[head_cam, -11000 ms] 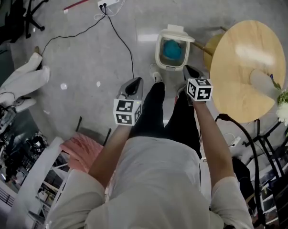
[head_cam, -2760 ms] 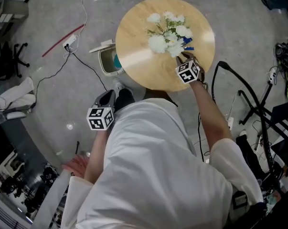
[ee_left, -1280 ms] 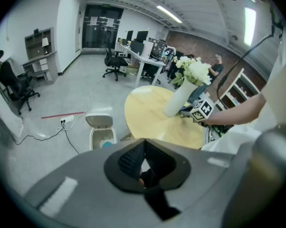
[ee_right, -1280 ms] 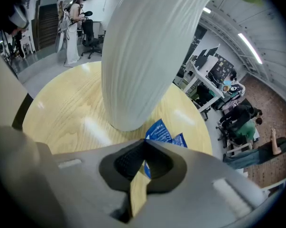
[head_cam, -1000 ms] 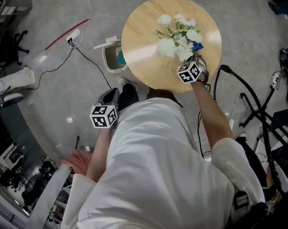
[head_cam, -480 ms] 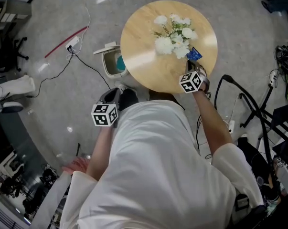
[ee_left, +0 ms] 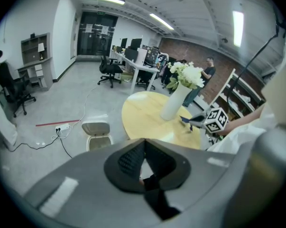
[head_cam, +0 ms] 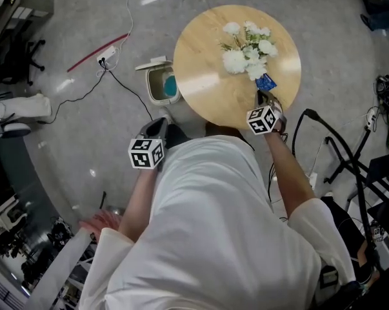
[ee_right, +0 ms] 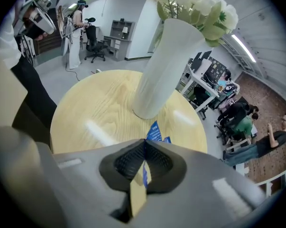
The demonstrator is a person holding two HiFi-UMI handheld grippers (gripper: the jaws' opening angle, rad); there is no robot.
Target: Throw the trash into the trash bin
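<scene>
The right gripper's (ee_right: 143, 145) own view, unlike the head view, shows it clamped on the blue wrapper (ee_right: 156, 131) near the table's (ee_right: 100, 108) edge. The left gripper's (ee_left: 143, 144) jaws meet, empty.

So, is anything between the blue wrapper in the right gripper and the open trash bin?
Only the round table: the right gripper holds the blue wrapper above its right side, and the trash bin stands open on the floor at its left edge. The flower vase stands close beside the wrapper, off the direct line.

Blue wrapper (head_cam: 266, 82) in right claw (ee_right: 143, 146); white trash bin (head_cam: 151, 88), lid open.
</scene>
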